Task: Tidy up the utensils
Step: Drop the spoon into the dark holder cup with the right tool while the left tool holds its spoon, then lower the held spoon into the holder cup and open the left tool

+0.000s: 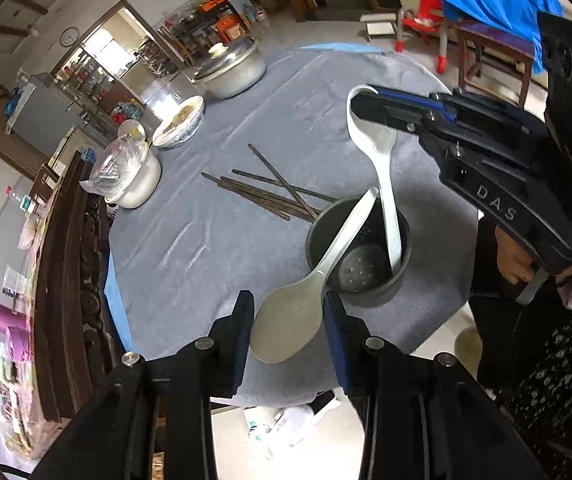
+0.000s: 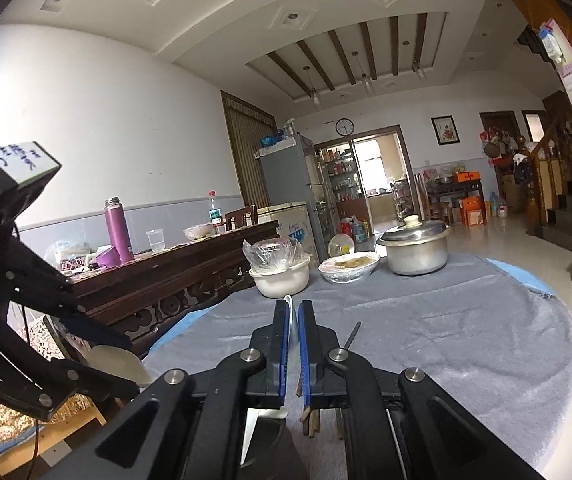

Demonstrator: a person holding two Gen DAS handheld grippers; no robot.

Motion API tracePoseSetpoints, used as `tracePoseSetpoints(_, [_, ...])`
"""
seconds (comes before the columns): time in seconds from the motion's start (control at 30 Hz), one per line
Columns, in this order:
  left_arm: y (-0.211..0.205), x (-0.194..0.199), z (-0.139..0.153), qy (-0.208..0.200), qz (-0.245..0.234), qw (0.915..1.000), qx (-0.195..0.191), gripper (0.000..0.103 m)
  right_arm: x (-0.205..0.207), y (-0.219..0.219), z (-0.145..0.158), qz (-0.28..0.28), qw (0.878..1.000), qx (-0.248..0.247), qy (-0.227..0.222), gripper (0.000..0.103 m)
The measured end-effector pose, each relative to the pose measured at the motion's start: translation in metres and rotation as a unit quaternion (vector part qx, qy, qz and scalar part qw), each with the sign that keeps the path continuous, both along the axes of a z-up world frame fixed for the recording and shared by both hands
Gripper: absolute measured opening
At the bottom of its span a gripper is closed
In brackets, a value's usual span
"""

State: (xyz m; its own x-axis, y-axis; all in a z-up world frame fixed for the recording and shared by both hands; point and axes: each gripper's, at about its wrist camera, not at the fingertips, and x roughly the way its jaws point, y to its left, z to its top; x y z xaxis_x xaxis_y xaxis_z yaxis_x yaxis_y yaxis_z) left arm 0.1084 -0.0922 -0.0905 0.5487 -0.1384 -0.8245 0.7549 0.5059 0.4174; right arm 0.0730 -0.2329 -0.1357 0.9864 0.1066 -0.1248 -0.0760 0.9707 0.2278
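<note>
A dark round utensil holder [image 1: 360,254] stands on the grey cloth near the table's front edge. My left gripper [image 1: 288,320] is shut on the bowl of a white rice spoon [image 1: 290,324], whose handle points over the holder's rim. My right gripper [image 1: 370,100] is shut on the bowl of a second white spoon [image 1: 386,184], whose handle reaches down into the holder. In the right wrist view that gripper [image 2: 295,314] pinches the spoon's thin white edge [image 2: 291,304]. Several dark chopsticks [image 1: 264,194] lie loose on the cloth beside the holder.
A lidded metal pot [image 1: 232,70], a covered dish [image 1: 178,122] and a white pot with a plastic bag [image 1: 132,172] stand at the table's far left. A dark wooden sideboard [image 1: 66,280] runs along the left edge. A red chair [image 1: 422,16] stands beyond.
</note>
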Motion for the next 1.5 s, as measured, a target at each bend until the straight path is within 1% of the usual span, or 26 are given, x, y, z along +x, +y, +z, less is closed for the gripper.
tracePoseSetpoints(0.17, [0.008, -0.009, -0.001, -0.023, -0.008, 0.9979, 0.061, 0.037, -0.005, 0.001, 0.001, -0.001, 1.000, -0.002, -0.003, 0.006])
tracePoseSetpoints(0.27, [0.011, -0.010, 0.000, -0.047, -0.005, 0.9943, 0.096, 0.037, -0.006, 0.003, 0.002, 0.002, 1.000, -0.002, -0.004, 0.006])
tracePoseSetpoints(0.37, [0.005, -0.013, -0.001, -0.056, -0.018, 0.9909, 0.121, 0.038, -0.008, 0.008, 0.005, 0.004, 1.000, -0.007, -0.005, 0.006])
tracePoseSetpoints(0.47, [-0.007, -0.017, -0.008, -0.052, -0.043, 0.9880, 0.139, 0.038, -0.009, 0.012, 0.006, 0.007, 1.000, -0.010, -0.004, 0.006])
tracePoseSetpoints(0.53, [-0.015, -0.016, -0.014, -0.035, -0.054, 0.9879, 0.141, 0.038, -0.010, 0.013, 0.007, 0.010, 1.000, -0.011, -0.004, 0.007])
tracePoseSetpoints(0.6, [-0.020, -0.009, -0.015, -0.015, -0.051, 0.9904, 0.127, 0.038, -0.012, 0.013, 0.007, 0.011, 1.000, -0.007, -0.001, 0.007])
tracePoseSetpoints(0.67, [-0.023, -0.001, -0.013, -0.011, -0.041, 0.9926, 0.113, 0.039, -0.015, 0.011, 0.006, 0.009, 1.000, -0.005, 0.002, 0.007])
tracePoseSetpoints(0.73, [-0.023, 0.007, -0.005, 0.005, -0.031, 0.9965, 0.078, 0.041, -0.016, 0.009, 0.005, 0.009, 1.000, -0.003, 0.005, 0.007])
tracePoseSetpoints(0.8, [-0.022, 0.012, 0.004, 0.013, -0.019, 0.9987, 0.046, 0.043, -0.016, 0.010, 0.004, 0.011, 1.000, -0.002, 0.010, 0.008])
tracePoseSetpoints(0.83, [-0.019, 0.014, 0.010, 0.016, -0.012, 0.9995, 0.024, 0.046, -0.016, 0.011, 0.003, 0.013, 1.000, -0.001, 0.013, 0.008])
tracePoseSetpoints(0.97, [-0.006, 0.019, 0.025, 0.013, 0.022, 0.9989, -0.039, 0.050, -0.013, 0.018, 0.002, 0.033, 0.999, 0.005, 0.024, 0.009])
tracePoseSetpoints(1.0, [-0.001, 0.021, 0.028, 0.014, 0.033, 0.9978, -0.056, 0.051, -0.012, 0.019, 0.002, 0.040, 0.999, 0.006, 0.031, 0.011])
tracePoseSetpoints(1.07, [0.015, 0.023, 0.032, 0.017, 0.057, 0.9940, -0.092, 0.052, -0.010, 0.019, 0.001, 0.045, 0.998, 0.009, 0.041, 0.033])
tracePoseSetpoints(1.1, [0.024, 0.024, 0.032, 0.019, 0.072, 0.9913, -0.108, 0.053, -0.012, 0.017, 0.001, 0.039, 0.998, 0.014, 0.040, 0.039])
tracePoseSetpoints(1.13, [0.035, 0.024, 0.031, 0.020, 0.092, 0.9877, -0.124, 0.053, -0.014, 0.013, 0.000, 0.035, 0.998, 0.022, 0.039, 0.053])
tracePoseSetpoints(1.17, [0.045, 0.026, 0.030, 0.021, 0.113, 0.9835, -0.139, 0.053, -0.017, 0.006, 0.000, 0.029, 0.998, 0.041, 0.036, 0.057])
tracePoseSetpoints(1.2, [0.055, 0.028, 0.029, 0.020, 0.132, 0.9790, -0.154, 0.053, -0.020, 0.000, 0.000, 0.024, 0.998, 0.056, 0.033, 0.057])
tracePoseSetpoints(1.27, [0.075, 0.028, 0.027, 0.015, 0.170, 0.9669, -0.190, 0.053, -0.023, -0.012, 0.001, 0.007, 0.996, 0.077, 0.034, 0.057])
tracePoseSetpoints(1.3, [0.086, 0.026, 0.026, 0.014, 0.189, 0.9584, -0.214, 0.055, -0.023, -0.019, 0.000, -0.002, 0.996, 0.085, 0.038, 0.057])
tracePoseSetpoints(1.33, [0.095, 0.023, 0.025, 0.016, 0.206, 0.9494, -0.237, 0.060, -0.022, -0.024, 0.000, -0.008, 0.995, 0.089, 0.043, 0.057])
tracePoseSetpoints(1.37, [0.103, 0.020, 0.023, 0.017, 0.225, 0.9387, -0.260, 0.063, -0.021, -0.028, 0.000, -0.015, 0.994, 0.091, 0.051, 0.057])
tracePoseSetpoints(1.4, [0.108, 0.018, 0.022, 0.016, 0.236, 0.9326, -0.272, 0.067, -0.020, -0.032, -0.001, -0.024, 0.994, 0.089, 0.063, 0.057])
tracePoseSetpoints(1.43, [0.111, 0.015, 0.020, 0.009, 0.250, 0.9257, -0.284, 0.067, -0.020, -0.034, -0.002, -0.032, 0.993, 0.086, 0.071, 0.057])
tracePoseSetpoints(1.5, [0.111, 0.007, 0.016, -0.014, 0.267, 0.9197, -0.288, 0.067, -0.017, -0.037, -0.003, -0.047, 0.992, 0.075, 0.093, 0.057])
